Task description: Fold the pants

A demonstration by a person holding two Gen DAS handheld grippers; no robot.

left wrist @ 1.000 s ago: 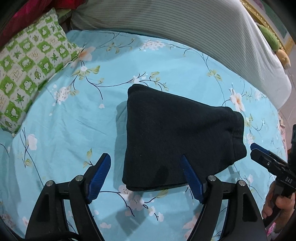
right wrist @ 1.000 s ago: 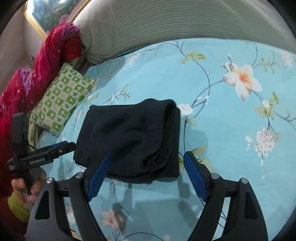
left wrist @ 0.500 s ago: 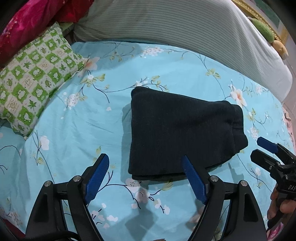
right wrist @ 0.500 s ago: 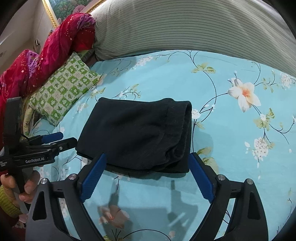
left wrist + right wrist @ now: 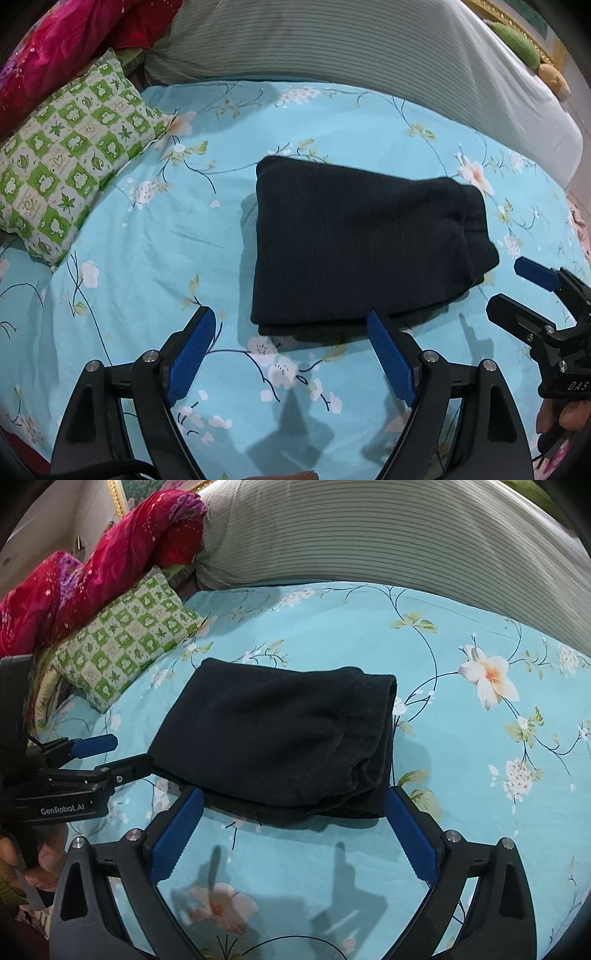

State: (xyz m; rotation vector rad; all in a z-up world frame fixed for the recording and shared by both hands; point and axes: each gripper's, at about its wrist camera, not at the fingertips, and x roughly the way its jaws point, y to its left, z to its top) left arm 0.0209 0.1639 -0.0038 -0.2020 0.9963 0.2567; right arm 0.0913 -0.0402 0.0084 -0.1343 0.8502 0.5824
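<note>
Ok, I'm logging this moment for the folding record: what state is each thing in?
pants: folded into a compact stack, lying flat on the bedsheet, not held.
left claw: open, empty, jaws just opened wider.
right claw: open, empty, jaws just opened wider.
green checked pillow: lying at the sheet's edge, untouched.

Floral blue sheet (image 5: pixel 155 236); green checked pillow (image 5: pixel 70 155) beside red quilt (image 5: pixel 92 572); striped bolster (image 5: pixel 351 48) behind.
</note>
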